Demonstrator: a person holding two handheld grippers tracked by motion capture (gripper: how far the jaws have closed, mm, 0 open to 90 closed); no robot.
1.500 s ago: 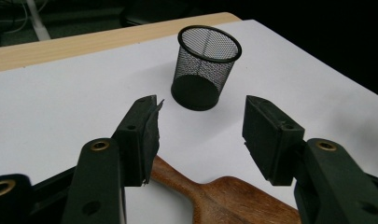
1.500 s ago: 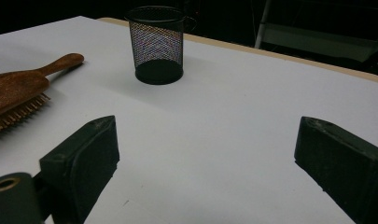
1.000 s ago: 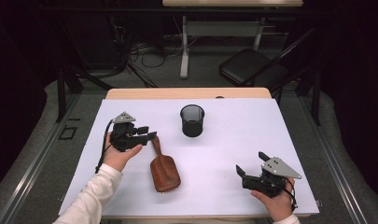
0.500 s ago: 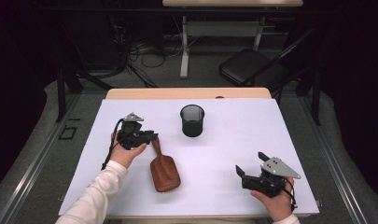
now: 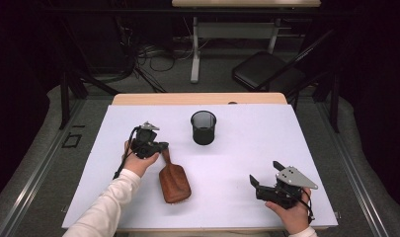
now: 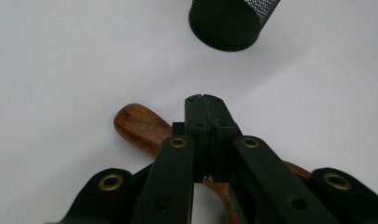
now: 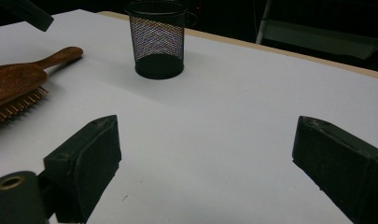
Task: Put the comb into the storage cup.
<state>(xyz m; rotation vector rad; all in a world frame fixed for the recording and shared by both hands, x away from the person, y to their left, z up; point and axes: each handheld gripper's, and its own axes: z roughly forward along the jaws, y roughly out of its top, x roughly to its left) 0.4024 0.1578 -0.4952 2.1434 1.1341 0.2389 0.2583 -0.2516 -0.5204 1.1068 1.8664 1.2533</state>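
- Left claw (image 6: pixel 206 100): jaws pressed together with no gap, positioned above the handle of the wooden hairbrush (image 5: pixel 174 180); whether they touch the handle cannot be told.
- Hairbrush: lies flat on the white worktop (image 5: pixel 247 148), bristles down, handle end pointing toward the black mesh cup (image 5: pixel 203 127).
- Mesh cup: upright, just beyond the left claw.
- Right claw (image 7: pixel 205 154): jaws spread wide, nothing between them, held low near the worktop's front right corner, well apart from the brush.
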